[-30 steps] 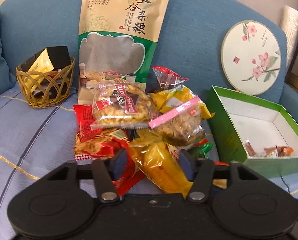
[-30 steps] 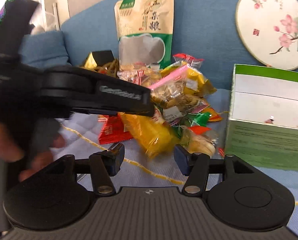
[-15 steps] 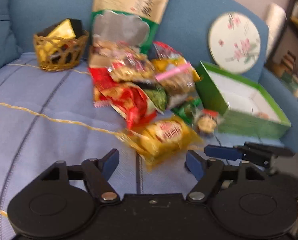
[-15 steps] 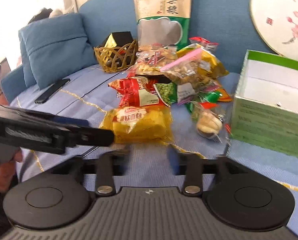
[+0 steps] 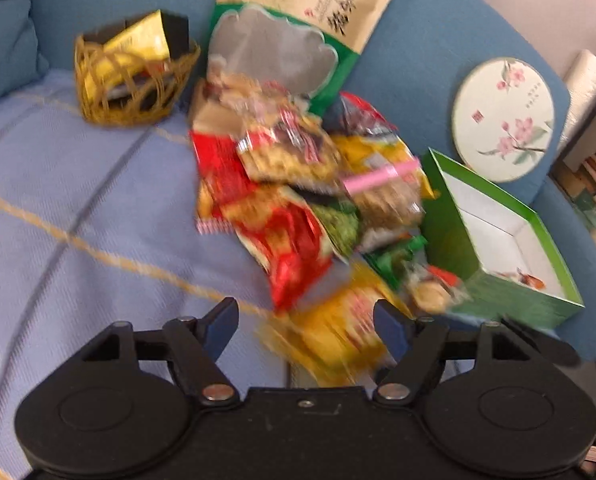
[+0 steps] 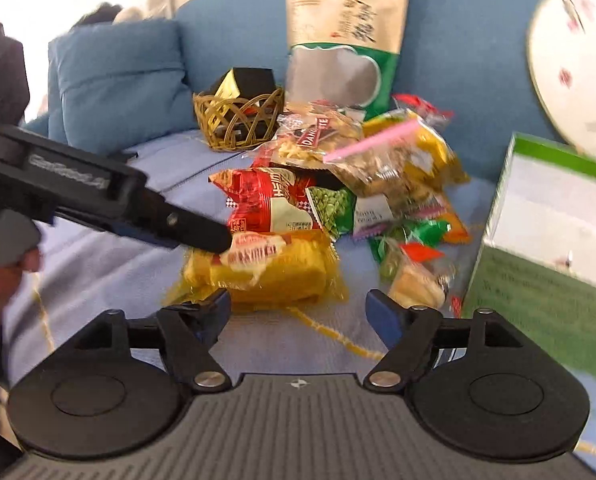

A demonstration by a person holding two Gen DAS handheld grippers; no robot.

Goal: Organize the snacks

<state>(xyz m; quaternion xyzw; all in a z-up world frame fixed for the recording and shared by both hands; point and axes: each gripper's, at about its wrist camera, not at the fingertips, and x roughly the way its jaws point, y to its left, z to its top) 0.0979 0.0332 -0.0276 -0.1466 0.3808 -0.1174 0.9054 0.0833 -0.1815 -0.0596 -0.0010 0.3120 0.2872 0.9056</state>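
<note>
A pile of snack packets lies on the blue sofa seat; it also shows in the right wrist view. A yellow packet lies nearest, apart from the pile, between the open jaws of my left gripper. In the right wrist view the yellow packet lies just beyond my open, empty right gripper, and the left gripper's finger reaches its top left edge. A green open box with a few small sweets stands to the right, also in the right wrist view.
A wicker basket with a yellow and black packet sits at the back left. A tall beige and green pouch leans on the backrest. A round flowered fan leans behind the box. A blue cushion lies at the left.
The yellow packet has come out of the pile toward the seat's front. The left gripper drew back, then closed in around it. The right gripper's jaws went narrower, then wide again.
</note>
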